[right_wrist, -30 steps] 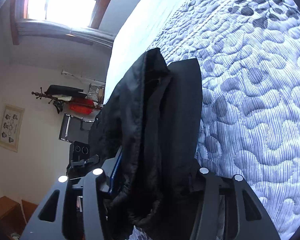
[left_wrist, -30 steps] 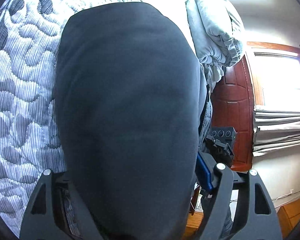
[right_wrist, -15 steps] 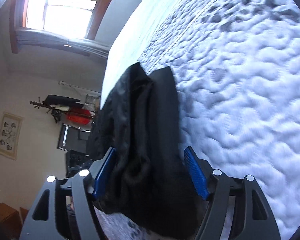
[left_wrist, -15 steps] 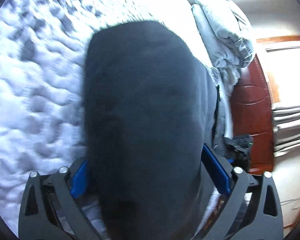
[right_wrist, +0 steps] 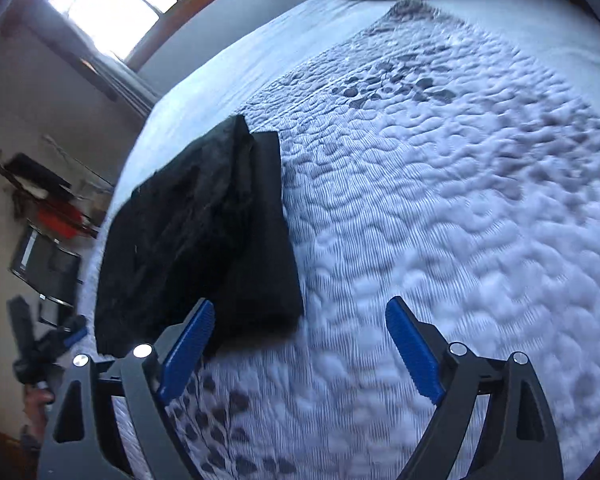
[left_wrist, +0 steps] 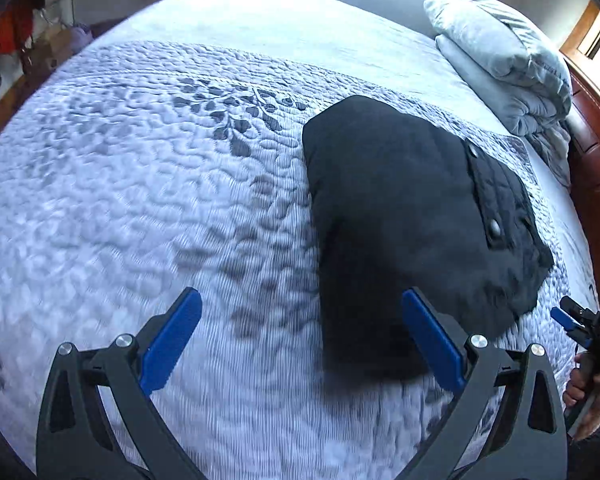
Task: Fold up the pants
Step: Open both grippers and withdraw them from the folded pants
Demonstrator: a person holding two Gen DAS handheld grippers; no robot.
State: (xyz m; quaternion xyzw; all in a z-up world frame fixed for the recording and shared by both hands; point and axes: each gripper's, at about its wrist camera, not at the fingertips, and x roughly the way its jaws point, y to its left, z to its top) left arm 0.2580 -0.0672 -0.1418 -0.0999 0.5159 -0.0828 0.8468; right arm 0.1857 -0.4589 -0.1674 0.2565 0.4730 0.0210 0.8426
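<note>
Pants [left_wrist: 412,216] folded, lying flat on quilt [left_wrist: 148,184], near pillow [left_wrist: 500,56]. Left gripper [left_wrist: 300,344] wide open, empty. Right gripper [right_wrist: 300,352] just opening, empty, beside pants. Fold likely finished; next, maybe smoothing.

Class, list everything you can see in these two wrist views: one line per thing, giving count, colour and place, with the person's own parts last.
Pants: one, black, folded into a bundle on the quilt.
Quilt: one, white with grey leaf pattern, covering the bed.
Duvet: one, pale grey-blue, folded at the bed's far corner.
Headboard: one, reddish wood, beside the duvet.
Window: one, bright, wood-framed, on the wall.
Clothes rack: one, dark and red garments, by the wall, blurred.
Left tongs: black with blue pads, open, just widened, nothing between them.
Right tongs: same colours, open, just widened, empty.
Hand: one, holding the right tongs' grip.
</note>
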